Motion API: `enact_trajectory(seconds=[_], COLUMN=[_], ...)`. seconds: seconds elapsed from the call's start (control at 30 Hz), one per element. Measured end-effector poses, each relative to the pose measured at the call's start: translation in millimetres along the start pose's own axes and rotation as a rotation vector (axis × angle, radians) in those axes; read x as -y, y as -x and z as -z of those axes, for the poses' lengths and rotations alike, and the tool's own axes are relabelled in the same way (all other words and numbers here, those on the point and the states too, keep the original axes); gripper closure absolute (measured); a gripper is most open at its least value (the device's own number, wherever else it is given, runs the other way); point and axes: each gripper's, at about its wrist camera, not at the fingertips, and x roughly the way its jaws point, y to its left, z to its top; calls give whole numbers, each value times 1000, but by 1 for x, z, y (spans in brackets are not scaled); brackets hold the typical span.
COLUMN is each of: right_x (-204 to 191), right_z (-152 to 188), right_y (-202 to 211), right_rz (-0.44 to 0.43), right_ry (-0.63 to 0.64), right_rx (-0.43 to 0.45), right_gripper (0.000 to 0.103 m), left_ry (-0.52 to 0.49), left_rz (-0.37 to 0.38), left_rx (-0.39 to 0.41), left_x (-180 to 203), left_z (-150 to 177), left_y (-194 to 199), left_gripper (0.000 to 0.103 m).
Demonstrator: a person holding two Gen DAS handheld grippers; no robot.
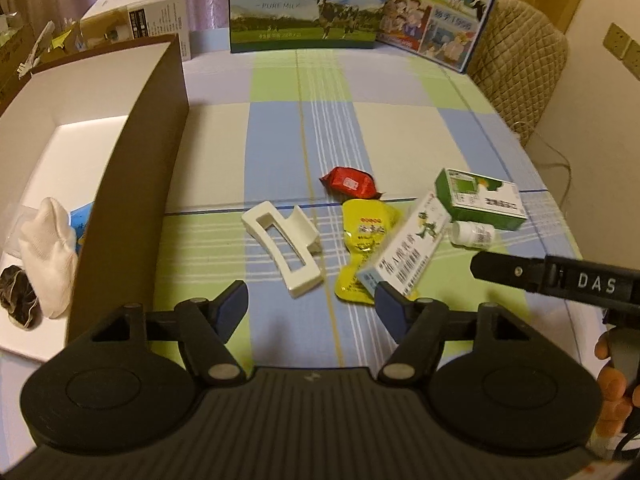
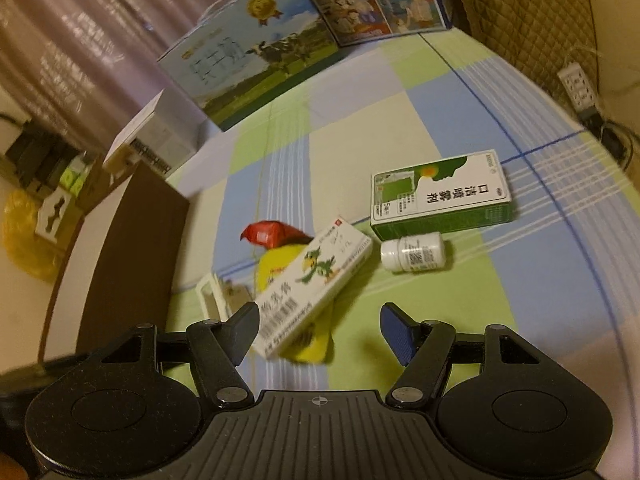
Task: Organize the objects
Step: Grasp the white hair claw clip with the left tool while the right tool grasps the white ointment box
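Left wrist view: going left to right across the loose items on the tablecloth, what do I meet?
White hair claw clip → yellow pouch → white carton with the green bird → small white bottle, with the green-and-white box just behind it.

Home, looks like a dining or living room. Table under a checked blue/green/cream tablecloth, quilted-cover chair at upper right of the left wrist view, pinkish curtains at upper left of the right wrist view, wall sockets at the right edge, power strip on the floor at right. Household clutter too: gift milk cartons along the far edge, medicine boxes, pill bottle, snack packets, hair claw, socks in a brown box at left.
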Motion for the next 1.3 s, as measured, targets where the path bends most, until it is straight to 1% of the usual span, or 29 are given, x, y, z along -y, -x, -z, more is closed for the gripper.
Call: enact_trajectory(seconds=[0.17,0.33,0.47,0.53,0.6,0.63,0.67,0.73,0.8,0.83,0.93,1.0,1.13,1.27,1.3], right_x=[2,0,-1,-2,-5,-5,-7,-11,-14,-16,-22,-23,-18,-14,-13], right_z=[-11,-15,-17,-20,-21,-21,-21,-23,-24,-25,-24,-22,-20,-16,-15], right_y=[-23,-43,-59,-65,-70,-72,-74,-75,-74,-73,-68,-67,-66,-64,-63], right_rz=[-12,-14,3,18,47,53,62,85,108,120,174,188,180,169,169], right_ry=[-68,-102,-127,-119,-96,-81,-58,-1,64,96,246,304,303,298,297], right_rx=[-30,-66,-87,-94,-104,-108,-111,-110,-117,-121,-111,-110,-105,-109,-111], right_gripper=[38,38,38,38,39,47,49,61,66,66,67,67,67,67,67], left_ry=[-1,15,29,26,28,29,29,32,32,33,33,32,37,40,38], left_rz=[-13,-26,-23,-21,-19,-19,-17,-12,-8,-5,0,0,1,4,4], left_rx=[-16,-54,-74,-78,-84,-87,-90,-97,-101,-102,-100,-102,-114,-128,-129], left_x=[-1,-8,-13,-14,-15,-16,-16,-17,-17,-18,-18,-18,-19,-18,-18], left_z=[-11,-16,-18,-20,-21,-21,-22,-22,-22,-23,-25,-26,-27,-27,-26], left_y=[-21,-44,-54,-57,-61,-62,-64,-66,-67,-68,-70,-73,-82,-91,-93], left_gripper=[38,38,39,41,41,41,41,41,41,41,41,41,45,46,50])
